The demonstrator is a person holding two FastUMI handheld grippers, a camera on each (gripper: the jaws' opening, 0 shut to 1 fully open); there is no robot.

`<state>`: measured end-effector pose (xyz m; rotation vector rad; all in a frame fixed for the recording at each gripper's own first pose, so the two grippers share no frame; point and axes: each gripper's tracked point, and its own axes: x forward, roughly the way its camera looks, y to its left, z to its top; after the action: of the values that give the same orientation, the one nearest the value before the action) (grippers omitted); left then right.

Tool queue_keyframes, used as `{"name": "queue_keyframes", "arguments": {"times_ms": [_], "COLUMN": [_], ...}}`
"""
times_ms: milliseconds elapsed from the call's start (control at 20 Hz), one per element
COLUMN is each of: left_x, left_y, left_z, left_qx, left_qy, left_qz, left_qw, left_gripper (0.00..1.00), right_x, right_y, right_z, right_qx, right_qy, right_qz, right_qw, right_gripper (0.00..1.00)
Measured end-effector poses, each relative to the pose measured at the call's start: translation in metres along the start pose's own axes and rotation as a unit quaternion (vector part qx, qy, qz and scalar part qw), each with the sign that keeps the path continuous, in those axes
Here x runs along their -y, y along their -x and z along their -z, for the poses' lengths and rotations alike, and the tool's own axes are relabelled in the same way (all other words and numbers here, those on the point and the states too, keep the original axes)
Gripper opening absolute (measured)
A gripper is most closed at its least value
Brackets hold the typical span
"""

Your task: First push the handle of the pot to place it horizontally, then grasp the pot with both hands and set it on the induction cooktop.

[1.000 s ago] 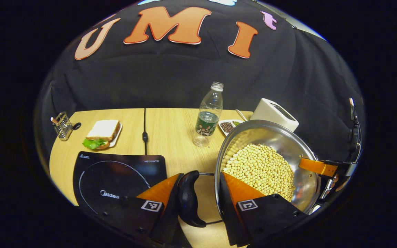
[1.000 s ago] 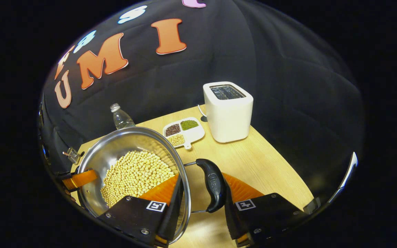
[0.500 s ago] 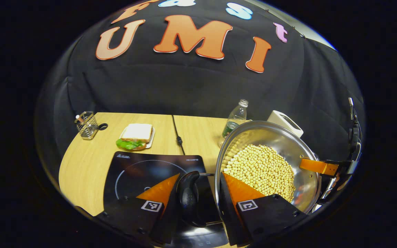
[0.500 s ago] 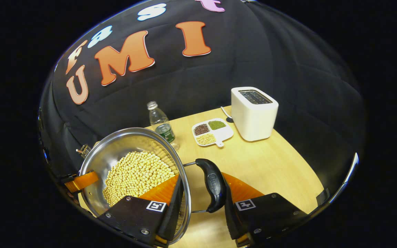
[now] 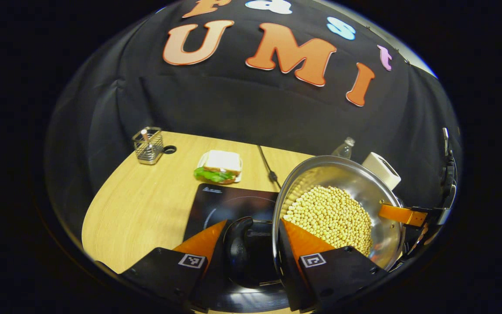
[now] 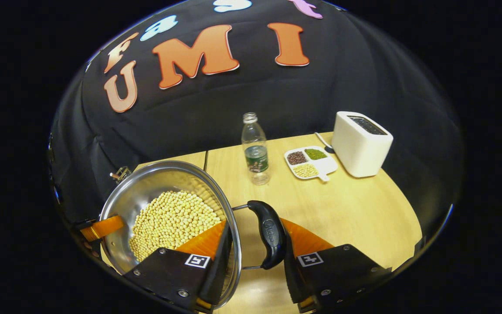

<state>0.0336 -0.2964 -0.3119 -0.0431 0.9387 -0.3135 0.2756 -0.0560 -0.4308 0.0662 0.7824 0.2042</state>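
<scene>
i see the bench (image 6: 355,213), then the induction cooktop (image 5: 229,205) with the pot (image 5: 355,183) of beans held above its right part. my left tool (image 5: 251,244) pinches one black side handle (image 5: 239,248) and rim (right tool (image 6: 253,244) likewise on the other handle (image 6: 270,233)).

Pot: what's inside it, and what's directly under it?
The pot holds a heap of pale round beans. In the left gripper view the black induction cooktop lies below its left handle. What is beneath the pot's base is covered by the pot.
</scene>
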Motion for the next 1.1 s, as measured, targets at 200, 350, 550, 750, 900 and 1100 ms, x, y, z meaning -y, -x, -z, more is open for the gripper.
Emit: {"name": "queue_keyframes", "arguments": {"times_ms": [200,350,550,750,900,1100], "left_x": [-0.011,-0.020,-0.026,-0.025,-0.024,-0.022], "left_y": [-0.006,-0.011,-0.020,-0.023,-0.024,-0.026], "left_z": [0.006,0.010,0.015,0.020,0.019,0.021], "left_qx": [-0.012,-0.021,-0.027,-0.044,-0.047,-0.060], "left_qy": [0.020,0.022,0.026,0.040,0.039,0.036], "left_qz": [-0.017,-0.023,-0.027,-0.023,-0.023,-0.025], "left_qw": [1.000,0.999,0.999,0.998,0.998,0.997], "left_gripper": [0.63,0.65,0.67,0.65,0.65,0.63], "right_x": [0.002,0.000,0.000,-0.002,-0.003,-0.002], "right_y": [-0.005,-0.011,-0.012,-0.010,-0.011,-0.014], "right_z": [-0.008,-0.005,-0.005,-0.008,-0.005,-0.002], "right_qx": [-0.017,-0.029,-0.039,-0.049,-0.056,-0.058], "right_qy": [0.013,0.015,0.021,0.023,0.013,0.020], "right_qz": [-0.009,-0.012,-0.012,-0.006,-0.010,-0.009], "right_qw": [1.000,0.999,0.999,0.999,0.998,0.998], "right_gripper": [0.59,0.59,0.58,0.59,0.58,0.59]}}
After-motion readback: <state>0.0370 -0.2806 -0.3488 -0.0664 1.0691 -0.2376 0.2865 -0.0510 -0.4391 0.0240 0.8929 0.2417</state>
